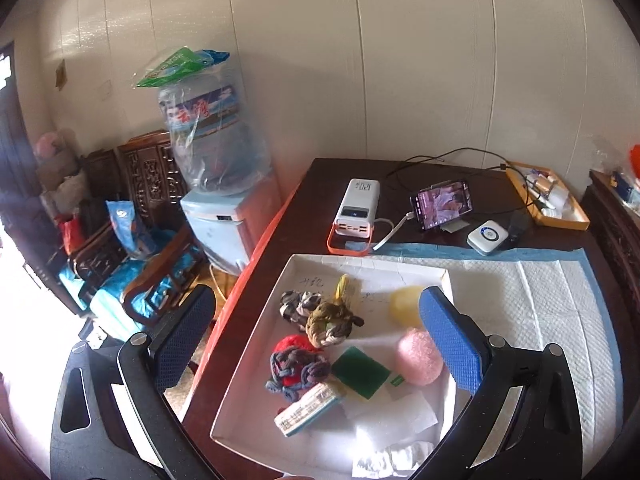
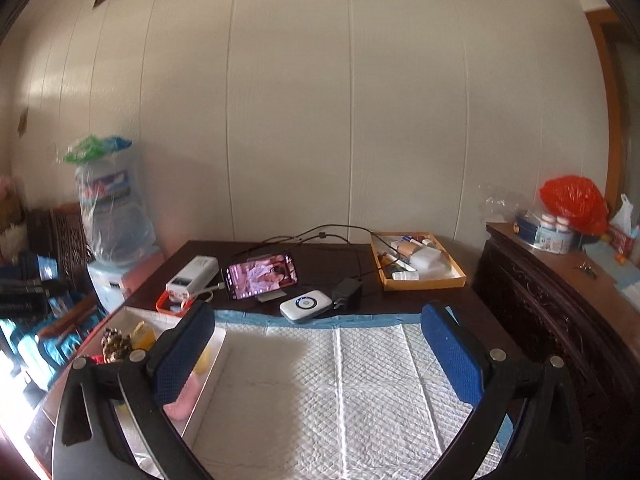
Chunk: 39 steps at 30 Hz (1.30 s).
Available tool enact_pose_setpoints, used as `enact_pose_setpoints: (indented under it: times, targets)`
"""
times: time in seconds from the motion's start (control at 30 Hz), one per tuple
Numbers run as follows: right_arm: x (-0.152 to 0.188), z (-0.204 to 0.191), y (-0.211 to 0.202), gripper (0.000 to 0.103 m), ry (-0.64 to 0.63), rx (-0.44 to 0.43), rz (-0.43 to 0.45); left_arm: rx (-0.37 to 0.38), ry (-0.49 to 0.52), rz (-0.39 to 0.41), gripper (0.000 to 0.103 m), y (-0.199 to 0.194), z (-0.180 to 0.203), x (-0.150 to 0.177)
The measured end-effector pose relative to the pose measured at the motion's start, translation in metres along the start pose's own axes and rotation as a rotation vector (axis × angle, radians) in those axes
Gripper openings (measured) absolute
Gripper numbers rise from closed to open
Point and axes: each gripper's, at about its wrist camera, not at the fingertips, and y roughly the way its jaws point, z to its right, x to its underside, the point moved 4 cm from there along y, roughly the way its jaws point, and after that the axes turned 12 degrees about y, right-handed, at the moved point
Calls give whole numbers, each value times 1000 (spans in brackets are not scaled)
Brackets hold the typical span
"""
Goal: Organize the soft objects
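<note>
A white tray (image 1: 256,344) on the dark table holds soft objects: a pink sponge ball (image 1: 418,358), a yellow ball (image 1: 404,304), a green scouring pad (image 1: 360,372), knotted rope toys (image 1: 332,322), a red and grey knitted piece (image 1: 294,364) and a tissue pack (image 1: 306,410). My left gripper (image 1: 316,340) hovers open above the tray with nothing between its blue pads. My right gripper (image 2: 318,354) is open over the white quilted mat (image 2: 340,392); the tray (image 2: 212,364) lies at its left finger.
At the table's back stand a power bank (image 1: 354,210), a lit phone (image 1: 442,204) on a stand, a small white device (image 1: 488,236), cables and an orange-rimmed box (image 2: 418,260). A water dispenser (image 1: 216,184) and carved chairs stand left; a dark cabinet (image 2: 560,300) stands right.
</note>
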Motion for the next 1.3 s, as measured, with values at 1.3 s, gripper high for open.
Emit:
enact_pose_setpoints:
  times: [1.3]
  targets:
    - [2, 61, 3, 103, 106, -173, -128, 12, -84, -102, 103, -14, 53, 6]
